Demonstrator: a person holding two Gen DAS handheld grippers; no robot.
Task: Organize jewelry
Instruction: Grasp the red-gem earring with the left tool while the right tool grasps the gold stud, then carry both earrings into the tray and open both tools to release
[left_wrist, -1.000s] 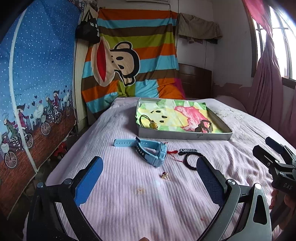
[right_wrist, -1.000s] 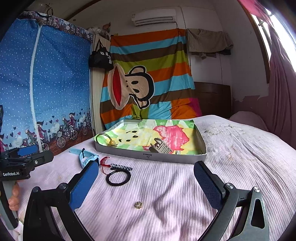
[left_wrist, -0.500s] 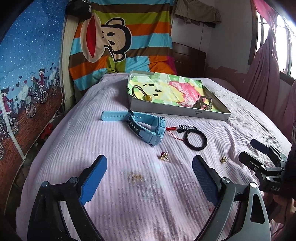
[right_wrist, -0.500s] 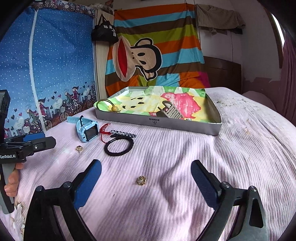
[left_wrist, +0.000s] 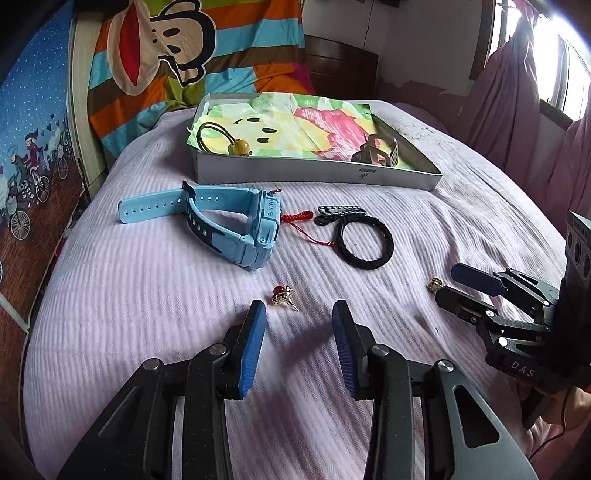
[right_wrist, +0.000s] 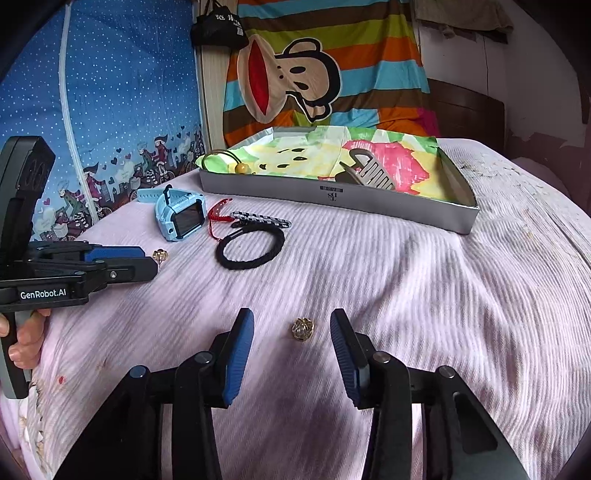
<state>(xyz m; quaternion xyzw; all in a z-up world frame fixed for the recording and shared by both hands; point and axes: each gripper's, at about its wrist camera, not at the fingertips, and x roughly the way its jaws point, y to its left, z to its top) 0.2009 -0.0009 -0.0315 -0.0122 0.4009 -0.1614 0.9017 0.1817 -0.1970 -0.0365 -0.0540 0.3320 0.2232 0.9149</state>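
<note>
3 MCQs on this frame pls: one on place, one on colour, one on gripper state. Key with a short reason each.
1. The black braided bracelet lies:
A in the tray
B on the bedspread
C in a gripper

2. The watch is:
A light blue
B red
C black

3. The right gripper is:
A shut on the earring
B open, straddling the gold earring
C shut, holding nothing

Key: B, it lies in front of the tray; A, strap and case are light blue; B, a gap shows either side of the earring.

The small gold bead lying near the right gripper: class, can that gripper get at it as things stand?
Probably yes. The right gripper is open, its fingers either side of the gold bead, which lies alone on the bedspread with nothing between or over it.
</note>
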